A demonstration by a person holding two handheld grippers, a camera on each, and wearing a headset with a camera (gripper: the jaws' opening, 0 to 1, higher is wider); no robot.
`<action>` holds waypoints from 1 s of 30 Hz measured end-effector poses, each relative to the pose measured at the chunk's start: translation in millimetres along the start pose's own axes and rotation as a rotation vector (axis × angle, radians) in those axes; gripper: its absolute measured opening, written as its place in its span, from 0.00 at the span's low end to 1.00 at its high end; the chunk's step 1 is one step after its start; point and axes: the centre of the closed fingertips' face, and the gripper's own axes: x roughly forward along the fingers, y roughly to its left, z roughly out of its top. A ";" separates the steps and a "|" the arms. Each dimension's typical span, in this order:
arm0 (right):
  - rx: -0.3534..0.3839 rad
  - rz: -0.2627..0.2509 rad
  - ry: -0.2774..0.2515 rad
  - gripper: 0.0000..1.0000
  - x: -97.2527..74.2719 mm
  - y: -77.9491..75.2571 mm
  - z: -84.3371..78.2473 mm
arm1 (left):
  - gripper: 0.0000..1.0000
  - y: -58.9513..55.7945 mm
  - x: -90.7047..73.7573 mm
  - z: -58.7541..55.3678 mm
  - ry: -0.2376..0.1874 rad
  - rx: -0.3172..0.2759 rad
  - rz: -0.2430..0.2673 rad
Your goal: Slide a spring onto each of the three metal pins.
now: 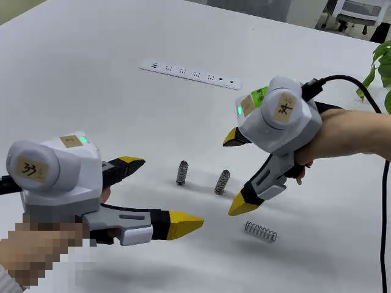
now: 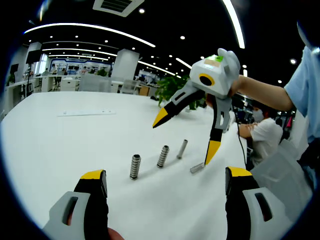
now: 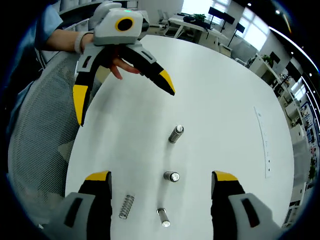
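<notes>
The loose spring (image 1: 261, 231) lies flat on its side on the white table (image 1: 85, 97) — a wide top that carries all the work. Above it, the two grippers are the biggest things. The left gripper (image 1: 173, 191) is at the lower left in the head view, held about level, with its yellow-tipped jaws wide apart and nothing gripped. The right gripper (image 1: 227, 178) hangs at the upper right, tilted down toward the table, and a black cable (image 1: 385, 207) runs from its back. Its jaws are also wide apart and grip nothing. Far behind them a white power strip (image 1: 190, 73) lies flat. Between the grippers the pins stand in a row. The first pin (image 1: 182, 173) and the second pin (image 1: 222, 182) each wear a coil around the shaft. The third pin (image 2: 182, 149), seen in the left gripper view, is bare metal. The loose spring rests near the foot of this third pin, close under the lower jaw tip of the right gripper — apart from it in the head view.
</notes>
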 end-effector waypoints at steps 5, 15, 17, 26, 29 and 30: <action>0.080 -0.049 -0.067 0.90 -11.5 1.8 -3.3 | 1.00 -2.3 0.9 4.3 -0.006 0.004 -0.010; 0.190 -0.122 -0.136 0.95 -38.6 17.6 -21.8 | 1.00 -15.6 1.1 7.6 0.030 0.037 -0.056; 0.211 -0.138 -0.149 0.95 -44.2 20.9 -26.7 | 1.00 -17.6 1.8 6.4 0.038 0.042 -0.070; 0.311 -0.185 -0.168 0.95 -55.7 41.4 -56.3 | 1.00 -27.6 11.1 -0.5 0.087 0.071 -0.116; 0.353 -0.194 -0.173 0.94 -57.5 51.2 -67.7 | 1.00 -34.3 15.6 0.0 0.095 0.069 -0.138; 0.364 -0.196 -0.178 0.94 -58.0 53.6 -70.1 | 1.00 -36.0 16.9 0.0 0.096 0.065 -0.145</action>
